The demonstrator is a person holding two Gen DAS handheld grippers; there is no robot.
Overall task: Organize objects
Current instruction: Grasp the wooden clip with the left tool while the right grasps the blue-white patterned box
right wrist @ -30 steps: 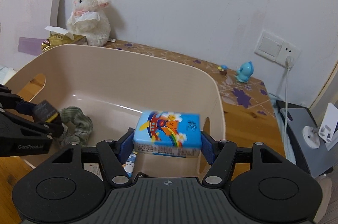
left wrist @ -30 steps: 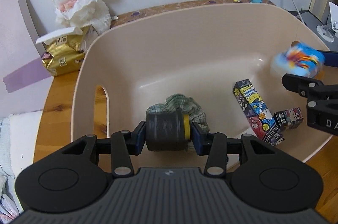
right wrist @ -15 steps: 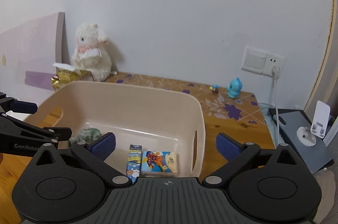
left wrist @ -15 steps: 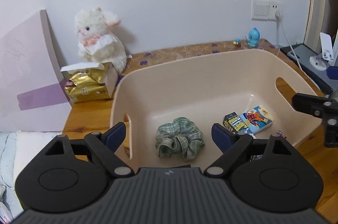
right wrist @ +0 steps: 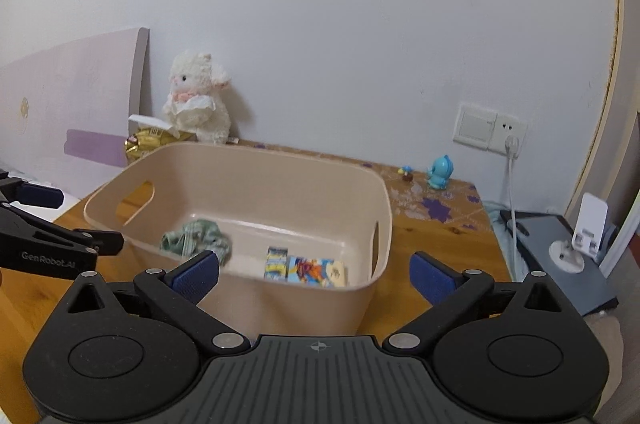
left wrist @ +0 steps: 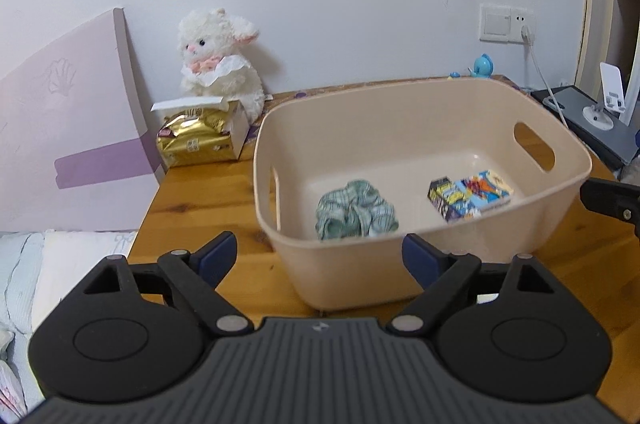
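Centre of both views: beige plastic bin with cut-out handles (left wrist: 400, 128) on the wooden tabletop (left wrist: 208, 224), now holding the green checked fabric scrunchie (left wrist: 356, 214), the blue cartoon-printed tissue pack (left wrist: 486, 192) released a second ago and the narrow printed box (left wrist: 444, 198) beside it. Lower edge: left gripper (left wrist: 320, 258) and right gripper (right wrist: 314, 274), jaws just opened wide, empty, drawn back from the bin, suggesting both placements complete. Upper left: white plush lamb (left wrist: 218, 60), gold foil packet (left wrist: 196, 142); white wall behind.
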